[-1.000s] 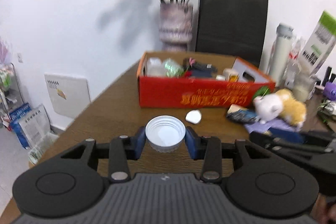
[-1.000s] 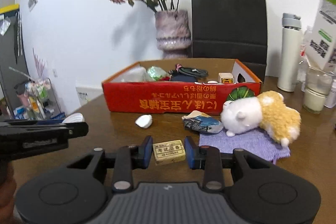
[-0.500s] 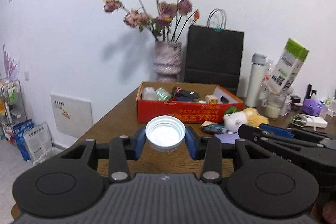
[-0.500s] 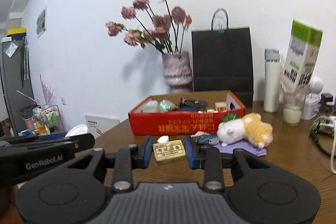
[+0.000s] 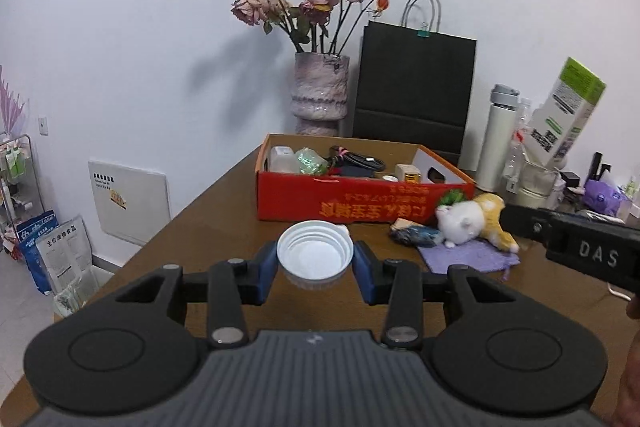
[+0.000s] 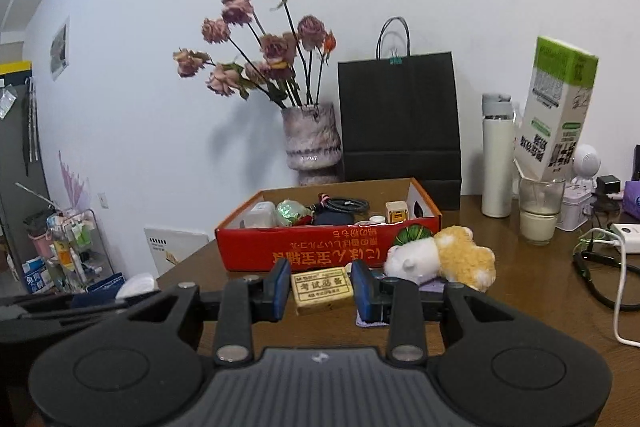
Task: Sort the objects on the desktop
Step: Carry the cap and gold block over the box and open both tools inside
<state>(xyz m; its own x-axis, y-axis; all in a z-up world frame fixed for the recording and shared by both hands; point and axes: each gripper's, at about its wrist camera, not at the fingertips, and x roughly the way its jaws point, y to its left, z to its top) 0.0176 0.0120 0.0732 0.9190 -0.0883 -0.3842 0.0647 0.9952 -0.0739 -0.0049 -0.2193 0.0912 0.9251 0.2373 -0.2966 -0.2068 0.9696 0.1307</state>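
While gripped, ribbed round white lid (image 5: 315, 258), boxy yellow eraser (image 6: 322, 289).

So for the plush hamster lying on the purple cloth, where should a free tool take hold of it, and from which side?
Probably across the middle of the plush hamster, where white meets yellow, coming from above. It lies on its side on the purple cloth, close in front of the red box, so a low approach from behind looks blocked, and the soft body should squeeze between the pads.

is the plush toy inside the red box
No, the plush toy lies on the table in front of the red box, outside it.
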